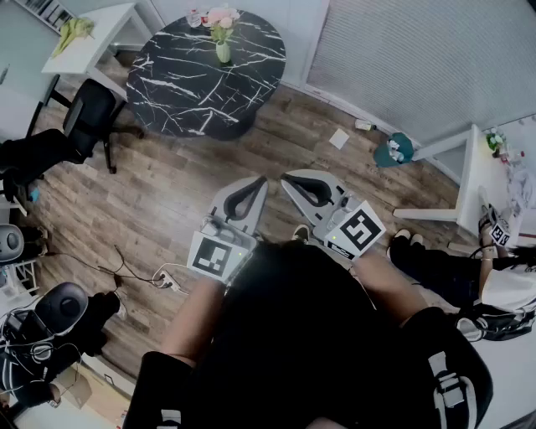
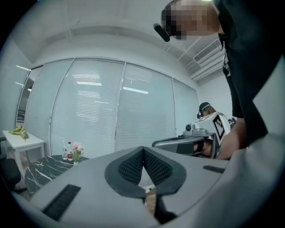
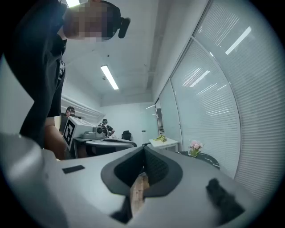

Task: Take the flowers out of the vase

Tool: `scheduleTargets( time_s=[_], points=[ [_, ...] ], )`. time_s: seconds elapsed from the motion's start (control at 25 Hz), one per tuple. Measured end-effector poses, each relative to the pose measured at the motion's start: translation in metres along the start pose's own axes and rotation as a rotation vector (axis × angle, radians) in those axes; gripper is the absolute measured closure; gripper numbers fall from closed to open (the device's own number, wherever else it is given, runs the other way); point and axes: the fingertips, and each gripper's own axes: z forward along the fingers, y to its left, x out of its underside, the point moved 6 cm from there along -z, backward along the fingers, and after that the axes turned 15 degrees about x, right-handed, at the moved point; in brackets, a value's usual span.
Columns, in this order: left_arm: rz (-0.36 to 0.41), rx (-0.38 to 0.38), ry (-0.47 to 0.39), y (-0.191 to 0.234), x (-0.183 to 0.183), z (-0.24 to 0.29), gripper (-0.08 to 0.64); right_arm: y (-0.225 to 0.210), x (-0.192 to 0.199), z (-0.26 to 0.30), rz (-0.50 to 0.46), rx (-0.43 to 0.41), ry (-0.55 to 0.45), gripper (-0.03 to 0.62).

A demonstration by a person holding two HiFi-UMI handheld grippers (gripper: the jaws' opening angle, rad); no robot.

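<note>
A bunch of pink flowers (image 1: 221,18) stands in a pale green vase (image 1: 223,52) on the round black marble table (image 1: 180,92) at the far side of the room. Both gripper views also catch the flowers (image 2: 77,148) (image 3: 195,145), small and far off. My left gripper (image 1: 261,179) and right gripper (image 1: 285,177) are held close in front of the person's body, well short of the table, tips nearly touching each other. Both are shut with nothing between the jaws. The left gripper (image 2: 143,148) and the right gripper (image 3: 144,147) point level.
Wood floor lies between me and the table. A black office chair (image 1: 88,117) stands left of the table. A white side table (image 1: 88,38) with bananas (image 1: 74,31) is at the back left. A white desk (image 1: 494,188) and a seated person (image 1: 469,276) are on the right.
</note>
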Motion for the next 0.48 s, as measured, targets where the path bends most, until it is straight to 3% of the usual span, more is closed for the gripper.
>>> scheduleTargets(
  time_s=[0.48],
  points=[
    [-0.013,-0.009,-0.003,0.006,0.002,-0.018,0.548,0.01,0.002,0.006,0.006,0.018,0.014,0.572]
  ],
)
